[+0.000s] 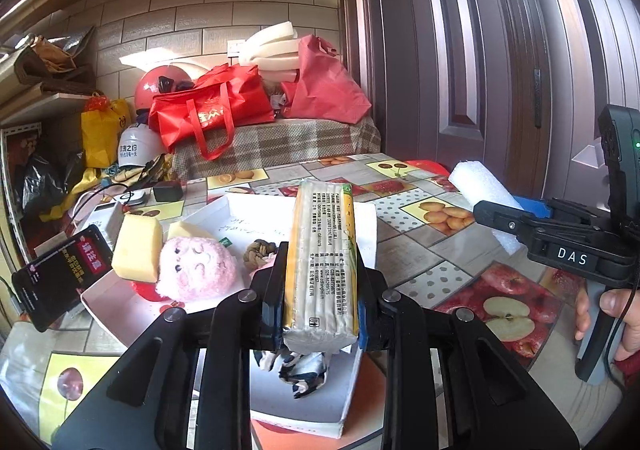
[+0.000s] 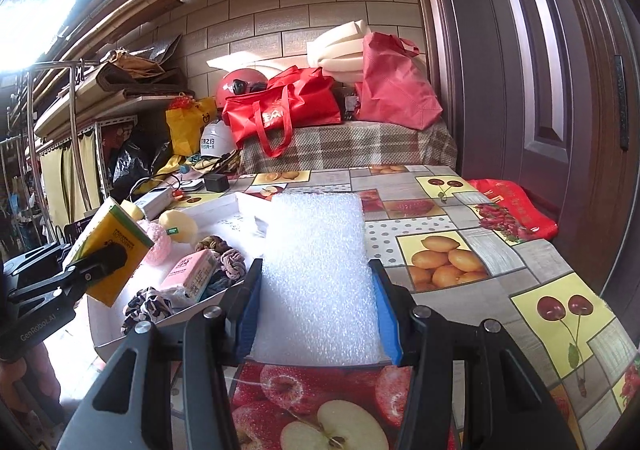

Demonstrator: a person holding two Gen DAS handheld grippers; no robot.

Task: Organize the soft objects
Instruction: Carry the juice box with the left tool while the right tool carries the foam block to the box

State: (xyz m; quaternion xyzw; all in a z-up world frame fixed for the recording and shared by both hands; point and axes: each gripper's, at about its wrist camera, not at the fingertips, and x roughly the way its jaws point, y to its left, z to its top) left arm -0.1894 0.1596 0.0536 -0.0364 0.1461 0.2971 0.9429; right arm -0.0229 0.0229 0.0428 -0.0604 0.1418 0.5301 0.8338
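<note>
Two grippers each hold something above the fruit-print surface point(image 2: 480, 209). The left gripper point(image 1: 320, 270) is clamped on a yellow tissue pack point(image 1: 324, 258), hiding part of the white tray point(image 1: 360, 390) below. The right gripper point(image 2: 316, 314) squeezes a white foam sheet point(image 2: 316, 262), whose near end is cut off behind its fingers.

A home storage room was shown. A fruit-print tablecloth point(image 2: 500, 270) was spread on the table, red bags point(image 2: 280, 105) and helmets point(image 1: 160, 87) were piled by a tiled wall point(image 2: 280, 21), beside a big door point(image 1: 500, 69).
</note>
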